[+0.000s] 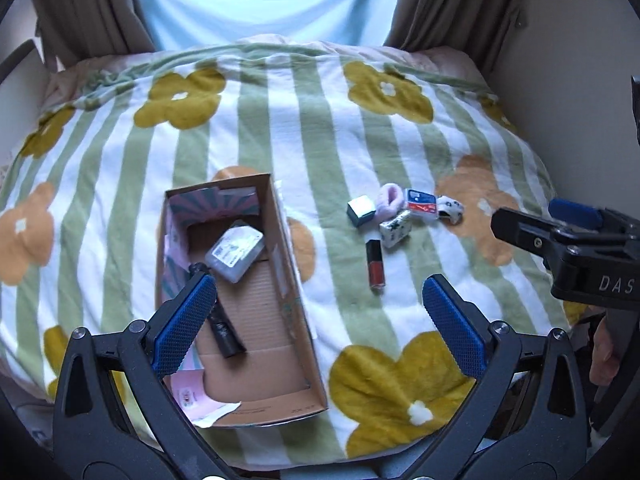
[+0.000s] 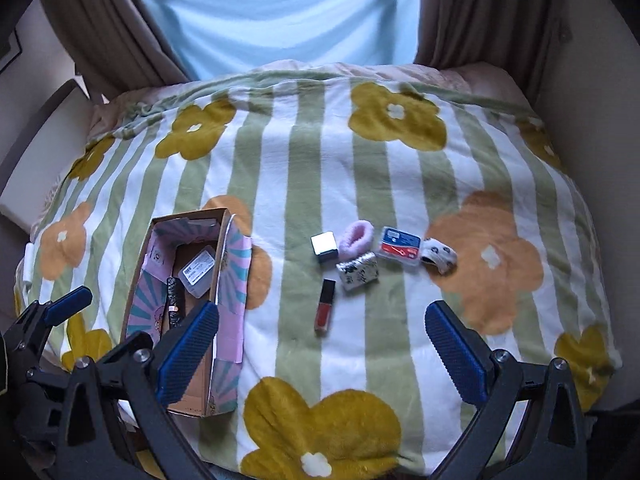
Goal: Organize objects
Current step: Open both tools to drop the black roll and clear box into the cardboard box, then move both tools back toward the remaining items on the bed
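With both the left gripper and right gripper spread wide and empty, the red glass lip-gloss tube (mid-blanket) could roll on the soft striped floral blanket if nudged.

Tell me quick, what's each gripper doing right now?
Left gripper: open, holding nothing.
Right gripper: open, holding nothing.
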